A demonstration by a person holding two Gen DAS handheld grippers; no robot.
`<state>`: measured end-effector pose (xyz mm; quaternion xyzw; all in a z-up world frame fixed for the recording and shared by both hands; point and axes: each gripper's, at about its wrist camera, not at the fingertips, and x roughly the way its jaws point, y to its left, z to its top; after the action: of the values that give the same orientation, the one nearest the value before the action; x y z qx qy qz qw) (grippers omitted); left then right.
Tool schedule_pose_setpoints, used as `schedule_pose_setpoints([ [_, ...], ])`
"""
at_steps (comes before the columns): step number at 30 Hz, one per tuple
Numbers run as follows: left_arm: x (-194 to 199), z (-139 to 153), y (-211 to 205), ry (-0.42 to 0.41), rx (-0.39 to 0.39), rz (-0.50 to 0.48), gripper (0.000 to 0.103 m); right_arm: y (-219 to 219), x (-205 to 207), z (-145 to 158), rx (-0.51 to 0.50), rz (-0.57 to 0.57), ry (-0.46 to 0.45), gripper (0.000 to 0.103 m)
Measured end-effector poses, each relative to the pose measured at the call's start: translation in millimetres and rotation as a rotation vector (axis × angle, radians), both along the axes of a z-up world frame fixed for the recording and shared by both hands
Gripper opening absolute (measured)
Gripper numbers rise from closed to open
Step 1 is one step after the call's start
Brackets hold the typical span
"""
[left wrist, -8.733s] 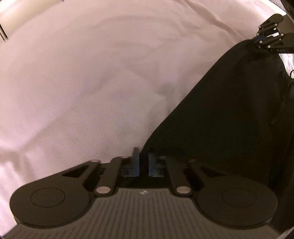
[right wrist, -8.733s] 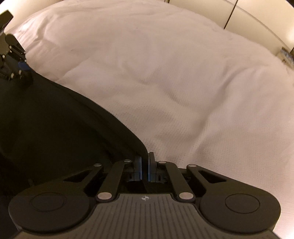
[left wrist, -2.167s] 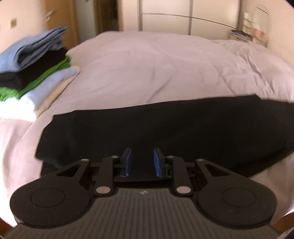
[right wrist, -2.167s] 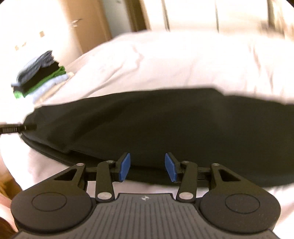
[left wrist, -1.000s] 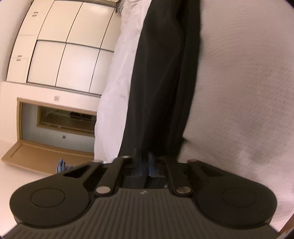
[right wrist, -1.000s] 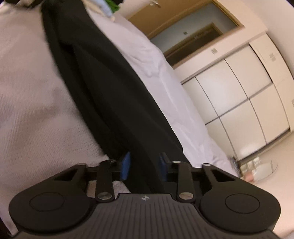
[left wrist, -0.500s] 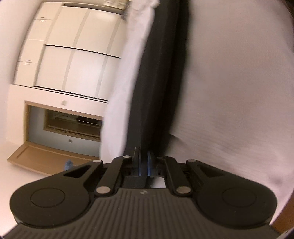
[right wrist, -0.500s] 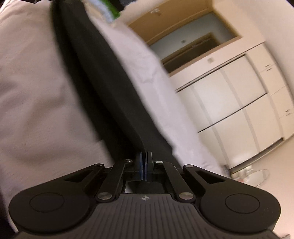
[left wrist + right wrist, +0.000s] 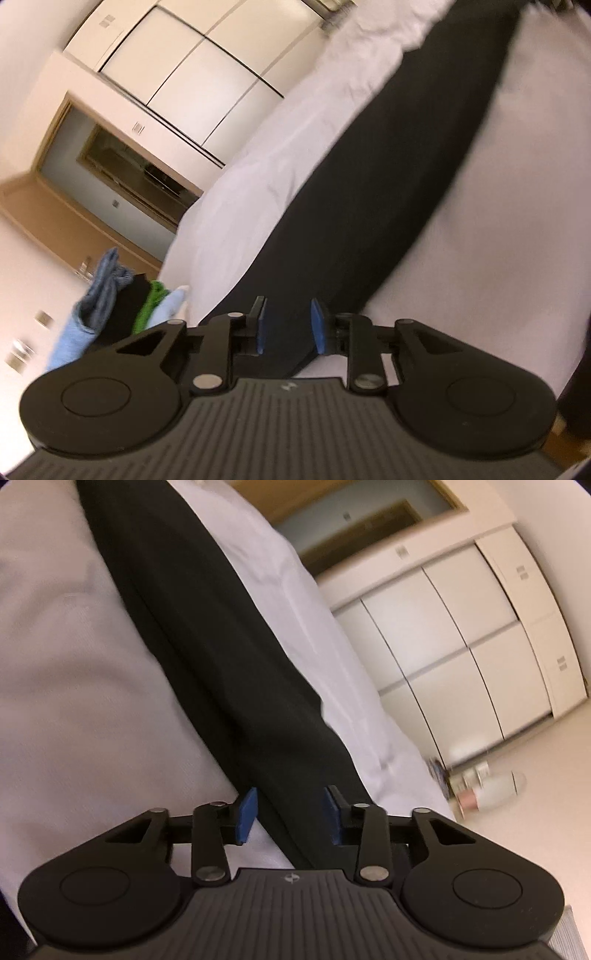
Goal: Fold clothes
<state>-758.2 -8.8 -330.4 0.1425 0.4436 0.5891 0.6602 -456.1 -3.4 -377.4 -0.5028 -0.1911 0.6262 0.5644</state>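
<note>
A black garment [image 9: 388, 177] lies folded into a long narrow strip across the white bed [image 9: 280, 155]. It also shows in the right wrist view [image 9: 229, 657]. My left gripper [image 9: 287, 325] is open at one end of the strip, with its blue pads either side of the cloth. My right gripper [image 9: 290, 815] is open at the other end, with the strip running between its blue pads. Neither gripper holds the cloth.
A stack of folded clothes [image 9: 118, 291], blue, black, green and light blue, sits at the bed's corner. White wardrobe doors [image 9: 454, 635] and a wooden doorway [image 9: 110, 162] stand beyond the bed. Small items [image 9: 480, 786] lie on the floor.
Both grippers were shut on the ends of the black strip half a second ago and have opened, letting the cloth go onto the bed.
</note>
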Motion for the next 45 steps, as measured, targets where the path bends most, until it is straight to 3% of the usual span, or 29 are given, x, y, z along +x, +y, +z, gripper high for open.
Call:
schedule_pose_setpoints([
  [5,29.4,5.1,20.8,-0.078,-0.011,-0.045,0.028,14.7,25.9,-5.6,-0.024,-0.031,-0.001,0.029],
  [8,39.6,3.6,27.5,-0.087,-0.023,-0.065,0.028,9.2,29.1,-13.3,-0.039,-0.002,-0.04,0.021],
  [9,41.8,4.0,28.8,-0.089,-0.026,-0.069,0.028,11.3,30.0,-12.6,-0.049,0.014,-0.042,0.0],
  [12,41.6,6.9,31.2,-0.103,-0.038,-0.068,0.028,5.9,34.1,-9.2,-0.014,0.038,-0.071,0.0],
  [15,31.4,5.0,32.9,-0.162,-0.081,-0.044,0.028,-0.6,42.5,-9.3,-0.052,0.009,-0.019,0.0],
  [17,27.4,4.9,35.3,-0.201,-0.105,-0.012,0.029,-2.0,42.5,-23.8,-0.13,0.024,-0.04,0.001],
  [20,16.1,16.6,38.3,-0.291,-0.115,0.041,0.034,-1.0,39.9,-15.5,-0.141,-0.013,0.004,0.006],
  [21,11.0,21.1,40.1,-0.33,-0.117,0.06,0.034,-0.3,40.4,-1.9,-0.13,-0.033,0.083,0.01],
  [23,0.7,29.9,44.4,-0.411,-0.12,0.103,0.034,1.5,43.0,24.6,-0.101,-0.071,0.255,0.031],
  [24,-5.4,33.0,48.0,-0.463,-0.12,0.135,0.035,3.8,46.4,38.2,-0.089,-0.089,0.374,0.054],
  [25,-11.7,35.1,52.3,-0.515,-0.121,0.171,0.039,10.5,50.9,42.5,-0.091,-0.111,0.496,0.069],
  [28,-32.4,32.2,68.6,-0.677,-0.14,0.31,0.044,31.0,64.3,54.9,-0.095,-0.175,0.862,0.075],
  [30,-47.0,21.2,77.2,-0.739,-0.168,0.419,0.044,59.3,78.3,44.2,-0.15,-0.281,0.988,0.075],
  [32,-57.7,12.2,77.9,-0.785,-0.2,0.512,0.045,63.5,83.5,32.1,-0.169,-0.371,1.004,0.075],
  [34,-54.1,18.6,71.0,-0.777,-0.198,0.544,0.045,63.1,84.3,29.8,-0.176,-0.442,1.014,0.077],
  [36,-49.0,25.8,64.1,-0.768,-0.198,0.578,0.056,58.2,80.6,37.9,-0.17,-0.494,1.019,0.081],
  [37,-41.9,31.6,60.2,-0.761,-0.2,0.6,0.067,49.8,75.6,44.3,-0.166,-0.525,1.042,0.082],
  [40,-20.8,45.7,46.8,-0.775,-0.217,0.608,0.071,25.7,63.0,55.9,-0.167,-0.543,1.191,0.094],
  [42,-6.6,53.6,37.1,-0.782,-0.228,0.595,0.072,12.5,52.5,60.4,-0.177,-0.542,1.282,0.095],
  [45,9.0,58.1,23.1,-0.743,-0.237,0.598,0.076,2.3,35.8,64.7,-0.207,-0.543,1.301,0.096],
])
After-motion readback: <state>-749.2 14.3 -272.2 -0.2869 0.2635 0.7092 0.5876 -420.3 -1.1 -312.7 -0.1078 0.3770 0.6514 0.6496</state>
